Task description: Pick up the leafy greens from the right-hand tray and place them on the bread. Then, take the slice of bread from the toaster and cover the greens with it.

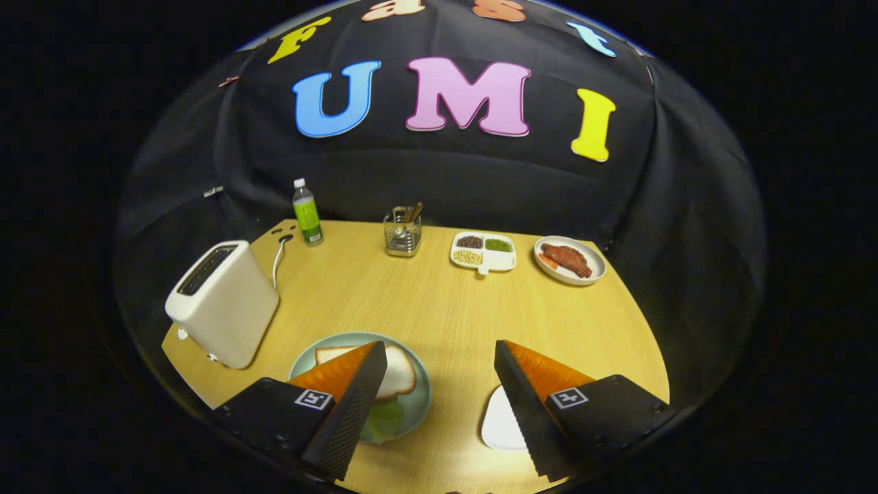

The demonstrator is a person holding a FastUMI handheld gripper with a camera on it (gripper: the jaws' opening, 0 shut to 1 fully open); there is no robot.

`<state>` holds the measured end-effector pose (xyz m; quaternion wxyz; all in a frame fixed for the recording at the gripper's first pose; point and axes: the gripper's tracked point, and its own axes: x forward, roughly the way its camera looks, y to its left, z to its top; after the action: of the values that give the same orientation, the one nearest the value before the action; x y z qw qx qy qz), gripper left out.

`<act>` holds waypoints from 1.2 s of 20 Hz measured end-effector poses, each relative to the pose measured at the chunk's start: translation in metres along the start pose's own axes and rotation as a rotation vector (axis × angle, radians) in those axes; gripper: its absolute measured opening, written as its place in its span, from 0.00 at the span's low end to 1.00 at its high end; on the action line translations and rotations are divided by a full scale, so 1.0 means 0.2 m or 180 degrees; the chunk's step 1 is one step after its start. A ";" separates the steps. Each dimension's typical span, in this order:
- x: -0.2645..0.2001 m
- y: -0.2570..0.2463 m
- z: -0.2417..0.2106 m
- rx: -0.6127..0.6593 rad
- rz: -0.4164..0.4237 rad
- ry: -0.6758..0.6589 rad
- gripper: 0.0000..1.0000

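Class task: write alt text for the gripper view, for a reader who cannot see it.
An open gripper hovers over a wooden table, its fingers apart above a green plate holding bread and a green leaf. A white toaster stands beside the plate; a white tray lies under the other finger.

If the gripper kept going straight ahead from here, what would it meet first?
Probably bare table: the open gripper has nothing between its fingers. Further along that line stands the utensil holder, though depth is hard to judge.
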<state>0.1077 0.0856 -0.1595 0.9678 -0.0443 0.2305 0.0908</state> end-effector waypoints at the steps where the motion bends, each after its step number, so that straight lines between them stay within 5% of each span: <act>1: -0.04 -0.05 0.06 0.0046 -0.0055 -0.0078 0.98; 12: -0.51 -0.62 0.48 0.0265 -0.0411 -0.0823 0.98; 24: -0.71 -0.95 0.61 0.0164 -0.0061 -0.1084 0.98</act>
<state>0.0727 -0.1078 0.0216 0.9945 -0.0056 0.0651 0.0818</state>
